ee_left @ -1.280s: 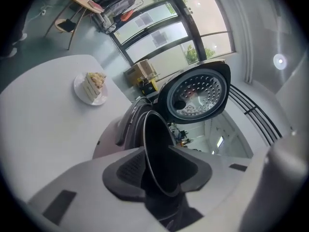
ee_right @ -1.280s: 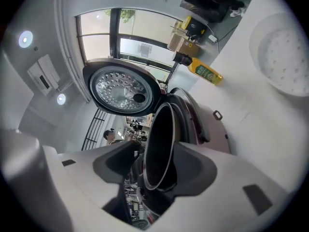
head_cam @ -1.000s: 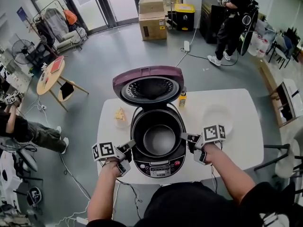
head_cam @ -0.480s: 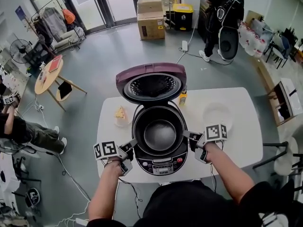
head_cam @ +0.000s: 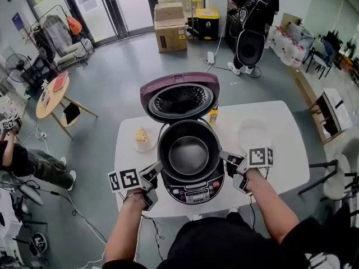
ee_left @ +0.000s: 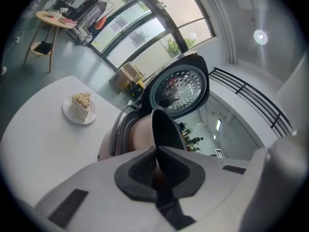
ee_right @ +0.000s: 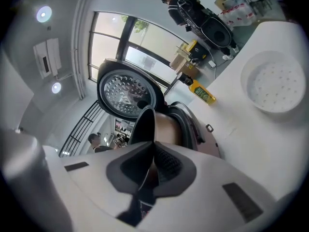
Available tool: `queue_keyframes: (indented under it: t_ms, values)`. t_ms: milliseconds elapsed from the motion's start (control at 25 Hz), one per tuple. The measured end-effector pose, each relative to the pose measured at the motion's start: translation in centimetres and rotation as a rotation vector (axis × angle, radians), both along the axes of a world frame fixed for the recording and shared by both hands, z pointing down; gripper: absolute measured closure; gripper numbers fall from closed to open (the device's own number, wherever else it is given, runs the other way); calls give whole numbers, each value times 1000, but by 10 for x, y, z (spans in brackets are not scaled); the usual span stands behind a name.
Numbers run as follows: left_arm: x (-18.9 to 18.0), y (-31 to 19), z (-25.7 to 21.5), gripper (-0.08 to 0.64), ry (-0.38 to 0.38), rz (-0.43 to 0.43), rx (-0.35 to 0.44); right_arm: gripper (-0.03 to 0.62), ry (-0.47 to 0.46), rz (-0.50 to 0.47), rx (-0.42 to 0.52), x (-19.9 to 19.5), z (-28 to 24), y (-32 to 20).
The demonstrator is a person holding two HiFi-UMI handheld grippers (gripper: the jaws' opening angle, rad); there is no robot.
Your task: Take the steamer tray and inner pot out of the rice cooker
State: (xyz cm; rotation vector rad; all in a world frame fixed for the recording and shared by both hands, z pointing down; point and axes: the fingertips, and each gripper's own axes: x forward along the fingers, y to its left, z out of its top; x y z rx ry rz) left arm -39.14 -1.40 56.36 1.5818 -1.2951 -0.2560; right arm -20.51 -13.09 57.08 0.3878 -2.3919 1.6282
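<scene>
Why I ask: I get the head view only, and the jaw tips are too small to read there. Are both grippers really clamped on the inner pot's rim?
Observer: The left gripper is: its view shows the pads shut on the inner pot rim, one inside, one outside.
Operator: And the right?
Observer: The right gripper pinches the opposite rim the same way.
Operator: Is that white dish the steamer tray?
Observer: The right gripper view shows holes across its floor, so it looks like the steamer tray, lying on the table.
</scene>
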Motion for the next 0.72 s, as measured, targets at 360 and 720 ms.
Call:
queue_keyframes:
  t_ms: [360, 720]
  values:
    - [16, -2, -73, 540, -134, 38, 132, 580, -77, 44, 147, 24, -71, 9]
    - [80, -19, -133, 537, -239, 88, 238, 578, -187, 90, 269, 87, -136, 3]
